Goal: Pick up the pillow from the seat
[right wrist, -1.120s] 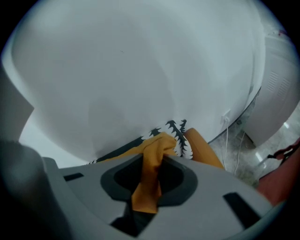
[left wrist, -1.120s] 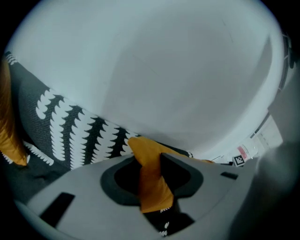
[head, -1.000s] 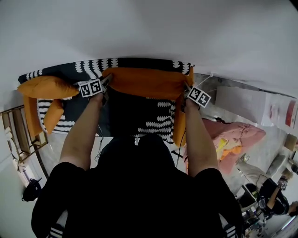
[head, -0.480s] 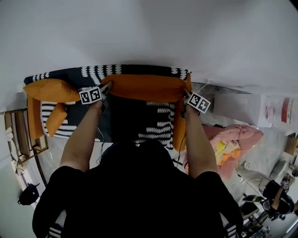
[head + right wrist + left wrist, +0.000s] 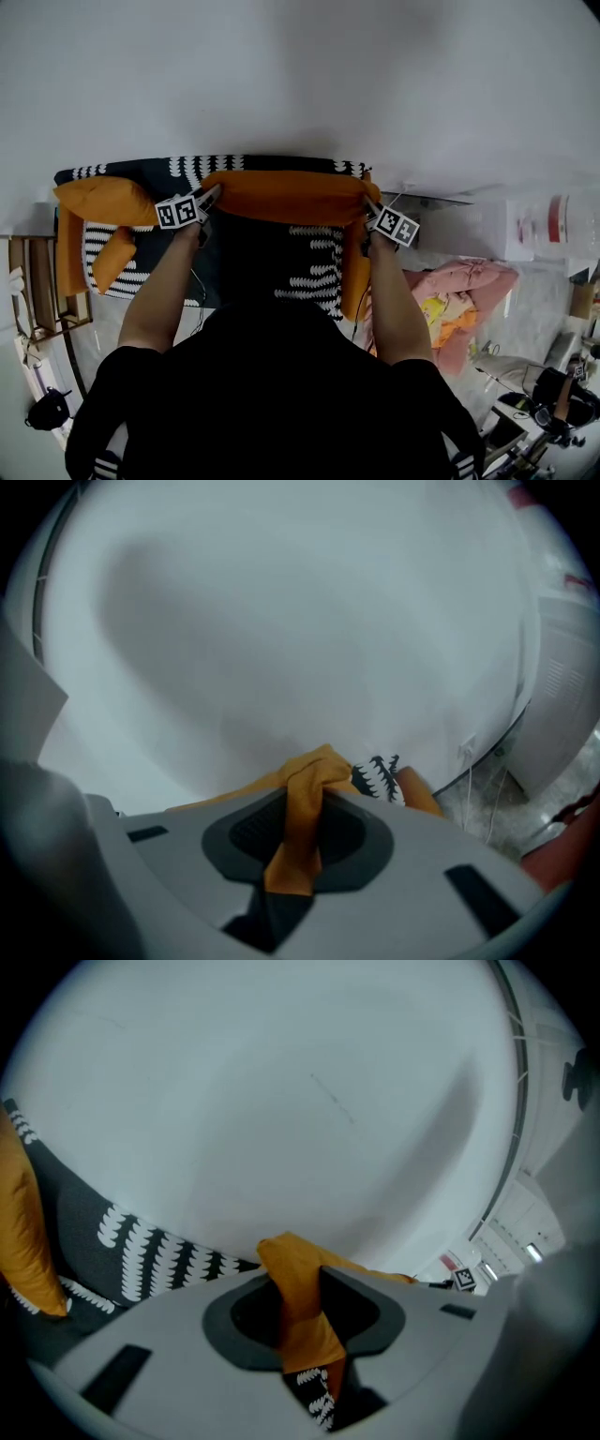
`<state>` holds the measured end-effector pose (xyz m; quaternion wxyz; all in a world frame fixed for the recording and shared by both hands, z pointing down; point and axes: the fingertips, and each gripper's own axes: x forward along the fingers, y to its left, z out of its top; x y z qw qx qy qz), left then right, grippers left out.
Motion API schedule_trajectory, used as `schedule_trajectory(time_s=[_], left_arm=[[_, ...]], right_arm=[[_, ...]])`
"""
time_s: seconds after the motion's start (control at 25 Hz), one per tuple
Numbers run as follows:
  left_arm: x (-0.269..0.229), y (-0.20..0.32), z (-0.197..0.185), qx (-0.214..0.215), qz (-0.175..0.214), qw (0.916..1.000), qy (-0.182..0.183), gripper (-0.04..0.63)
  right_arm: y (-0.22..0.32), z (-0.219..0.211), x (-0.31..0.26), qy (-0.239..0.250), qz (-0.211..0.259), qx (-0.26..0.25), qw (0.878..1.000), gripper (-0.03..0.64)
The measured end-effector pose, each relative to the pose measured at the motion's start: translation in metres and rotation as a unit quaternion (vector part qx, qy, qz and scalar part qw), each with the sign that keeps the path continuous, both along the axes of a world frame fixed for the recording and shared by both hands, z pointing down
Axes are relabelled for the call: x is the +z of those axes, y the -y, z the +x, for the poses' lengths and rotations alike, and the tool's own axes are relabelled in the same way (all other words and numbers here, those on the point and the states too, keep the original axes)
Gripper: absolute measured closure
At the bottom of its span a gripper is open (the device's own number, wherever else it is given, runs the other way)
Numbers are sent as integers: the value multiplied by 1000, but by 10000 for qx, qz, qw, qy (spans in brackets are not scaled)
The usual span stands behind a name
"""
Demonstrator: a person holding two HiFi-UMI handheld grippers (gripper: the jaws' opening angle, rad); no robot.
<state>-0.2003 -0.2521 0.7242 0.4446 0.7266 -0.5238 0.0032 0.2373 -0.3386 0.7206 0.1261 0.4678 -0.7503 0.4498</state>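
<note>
An orange pillow (image 5: pixel 286 195) hangs stretched between my two grippers, lifted in front of the black-and-white patterned seat (image 5: pixel 309 272). My left gripper (image 5: pixel 211 194) is shut on the pillow's left corner; in the left gripper view the orange fabric (image 5: pixel 298 1297) is pinched between the jaws (image 5: pixel 302 1321). My right gripper (image 5: pixel 367 208) is shut on the right corner, and the right gripper view shows a bunched orange fold (image 5: pixel 302 813) squeezed between its jaws (image 5: pixel 295 841). The pillow's lower part is hidden behind my head and shoulders.
A second orange pillow (image 5: pixel 98 202) lies at the seat's left end, with an orange armrest (image 5: pixel 67 258) below it. A wooden frame (image 5: pixel 33 281) stands further left. Pink and orange cloth (image 5: pixel 459 300) lies on the floor at right. A white wall (image 5: pixel 300 75) fills the background.
Both grippers and the pillow sit slightly lower in the head view than a second ago, and closer together. The grip on both corners is unchanged.
</note>
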Motion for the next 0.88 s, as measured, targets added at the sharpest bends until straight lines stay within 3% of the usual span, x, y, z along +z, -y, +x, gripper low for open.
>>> schedule_trajectory(time_s=[0.88], left_arm=[[-141,-10,4,118,1181,9929,77,486]], right_arm=[[-34,11,-136,212,1119,-214,9933,552]])
